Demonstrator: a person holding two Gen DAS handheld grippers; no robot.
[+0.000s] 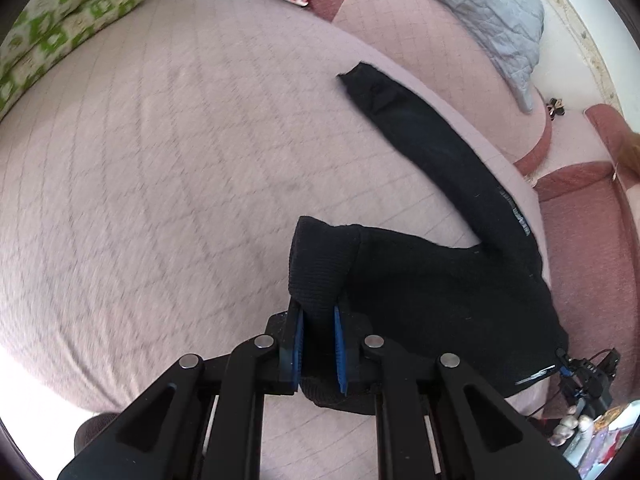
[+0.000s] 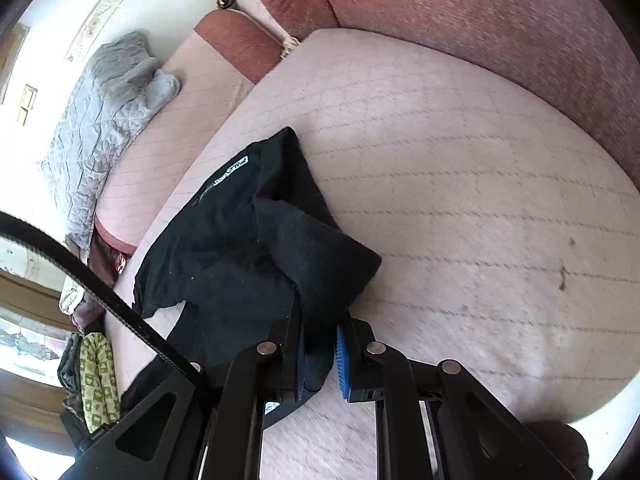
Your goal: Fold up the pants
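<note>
Black pants [image 1: 436, 280] lying on quilted pink mattress [image 1: 160, 160], one leg running lengthwise away from left claw [image 1: 319, 344], hem farthest. Left claw pinching ribbed fabric between blue pads. Right claw [image 2: 320, 360] likewise pinching bunched pants [image 2: 248, 248] at near end.

1. The left wrist view is taken from just behind the left tongs [image 1: 319, 344], looking forward and down along them onto the quilted pink cover [image 1: 160, 168], pretty close up.
2. The right wrist view is shot the same way from behind the right tongs [image 2: 322, 356], also near and angled down at that cover [image 2: 460, 200].
3. Shared by both views: the black pants [image 1: 432, 280] [image 2: 240, 248], the grey quilt [image 1: 480, 12] [image 2: 104, 120] at the far side, the green patterned cloth [image 1: 68, 24] [image 2: 98, 384], and the reddish sofa cushions [image 1: 580, 232] [image 2: 480, 20].
4. The pants are seen from opposite ends, so the two cameras are roughly turned toward each other.
</note>
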